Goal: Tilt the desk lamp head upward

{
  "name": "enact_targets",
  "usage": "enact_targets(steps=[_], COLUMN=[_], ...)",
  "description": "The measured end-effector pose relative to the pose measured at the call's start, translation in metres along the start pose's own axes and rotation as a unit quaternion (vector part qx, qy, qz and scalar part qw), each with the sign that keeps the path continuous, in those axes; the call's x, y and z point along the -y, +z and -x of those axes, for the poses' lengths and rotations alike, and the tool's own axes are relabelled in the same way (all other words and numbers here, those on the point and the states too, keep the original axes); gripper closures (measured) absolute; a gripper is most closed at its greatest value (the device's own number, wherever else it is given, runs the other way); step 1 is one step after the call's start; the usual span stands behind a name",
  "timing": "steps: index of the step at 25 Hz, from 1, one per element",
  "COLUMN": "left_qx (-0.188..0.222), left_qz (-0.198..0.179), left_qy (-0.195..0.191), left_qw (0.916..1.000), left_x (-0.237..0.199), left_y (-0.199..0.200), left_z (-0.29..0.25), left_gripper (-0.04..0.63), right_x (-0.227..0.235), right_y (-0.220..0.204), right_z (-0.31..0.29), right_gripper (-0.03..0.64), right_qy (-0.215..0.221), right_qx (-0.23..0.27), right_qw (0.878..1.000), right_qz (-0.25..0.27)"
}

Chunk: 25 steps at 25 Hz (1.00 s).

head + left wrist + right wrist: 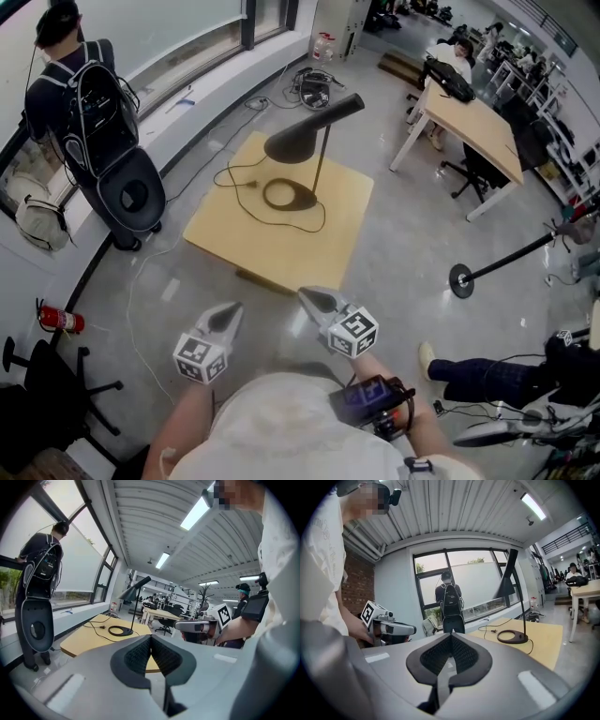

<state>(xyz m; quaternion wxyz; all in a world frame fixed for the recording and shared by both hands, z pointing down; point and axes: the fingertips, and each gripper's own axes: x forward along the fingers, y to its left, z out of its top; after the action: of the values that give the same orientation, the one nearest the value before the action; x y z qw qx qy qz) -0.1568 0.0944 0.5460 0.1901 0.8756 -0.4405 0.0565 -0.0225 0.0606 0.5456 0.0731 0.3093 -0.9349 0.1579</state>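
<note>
A black desk lamp stands on a square wooden table [225,234]. Its cone head [309,131] slopes down to the left on a thin stem above a ring base [288,195], and its cord [246,184] trails over the tabletop. My left gripper [228,319] and right gripper [314,301] hang side by side near my body, short of the table's front edge, both shut and empty. The lamp head [136,587] shows beyond my left gripper [151,641]. The lamp base [512,636] lies right of my right gripper [451,639].
A person with a backpack [80,94] stands by the windows at the far left, behind a black rounded stand [131,195]. A second wooden desk [473,127] with a seated person is at the back right. A floor stand [462,279] and cables lie on the floor.
</note>
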Motion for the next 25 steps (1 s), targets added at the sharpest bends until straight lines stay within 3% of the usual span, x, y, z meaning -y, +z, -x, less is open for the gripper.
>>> enact_targets(steps=[16, 25], left_qx=[0.002, 0.001], left_qz=[-0.01, -0.016], left_qy=[0.025, 0.026], left_qw=[0.9996, 0.9995], left_x=[-0.037, -0.057], left_y=[0.058, 0.078], left_z=[-0.111, -0.142], left_gripper=[0.594, 0.594], right_x=[0.124, 0.168], right_y=[0.034, 0.053], right_z=[-0.04, -0.044], right_gripper=[0.605, 0.605], right_qy=[0.032, 0.011], right_qx=[0.002, 0.006], right_qw=[0.999, 1.0], right_qz=[0.02, 0.028])
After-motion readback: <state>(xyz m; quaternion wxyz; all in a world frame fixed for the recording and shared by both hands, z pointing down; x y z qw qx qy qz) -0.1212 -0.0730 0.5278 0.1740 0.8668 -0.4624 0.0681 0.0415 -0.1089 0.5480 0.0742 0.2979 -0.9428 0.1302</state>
